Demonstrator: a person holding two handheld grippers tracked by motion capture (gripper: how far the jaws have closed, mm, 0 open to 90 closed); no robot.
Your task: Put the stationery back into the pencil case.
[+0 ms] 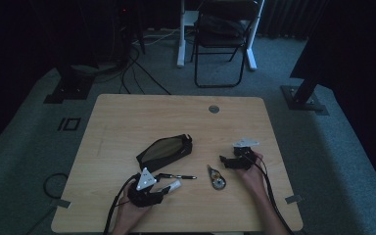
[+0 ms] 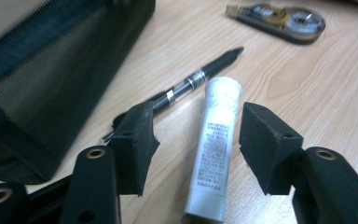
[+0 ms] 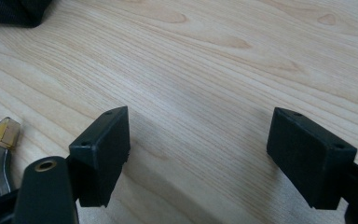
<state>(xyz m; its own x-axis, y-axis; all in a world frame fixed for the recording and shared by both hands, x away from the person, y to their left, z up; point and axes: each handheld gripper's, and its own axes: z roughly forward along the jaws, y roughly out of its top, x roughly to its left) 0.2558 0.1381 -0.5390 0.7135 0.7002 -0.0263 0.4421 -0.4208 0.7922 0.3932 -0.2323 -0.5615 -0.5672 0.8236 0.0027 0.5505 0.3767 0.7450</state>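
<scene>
Left gripper (image 2: 193, 149) sits low at the near-left of the tabletop (image 1: 127, 112), fingers (image 2: 133, 144) spread either side of a white tube (image 2: 214, 144). Neither pad touches it; there is a gap on both sides. The tube lies flat on the wood, cap end pointing away from the gripper, just beside a black pen (image 2: 186, 86) with silver rings. Pen and tube nearly touch at the cap end.

Writing: the tube carries several lines of small grey print along its length. It is too small and blurred to read, and no brand is legible. No readable text on the pen, the tape dispenser or the pouch.

Right gripper (image 3: 198, 156) is at the near-right, fingers (image 3: 102, 149) spread wide over bare wood with nothing between them. The amber tip of the correction tape dispenser (image 3: 2, 133) sits just off its left finger, not touching.

Count:
- 1 white tube
- 1 black pen
- 1 correction tape dispenser, clear and amber, between the two grippers in the high view
- 1 black mesh pouch (image 1: 166, 149), mid-table, lying flat beyond the pen
- 2 grippers, one per hand

Off the table: 1 folding chair (image 1: 223, 39) at the far side, cables on the floor.
</scene>
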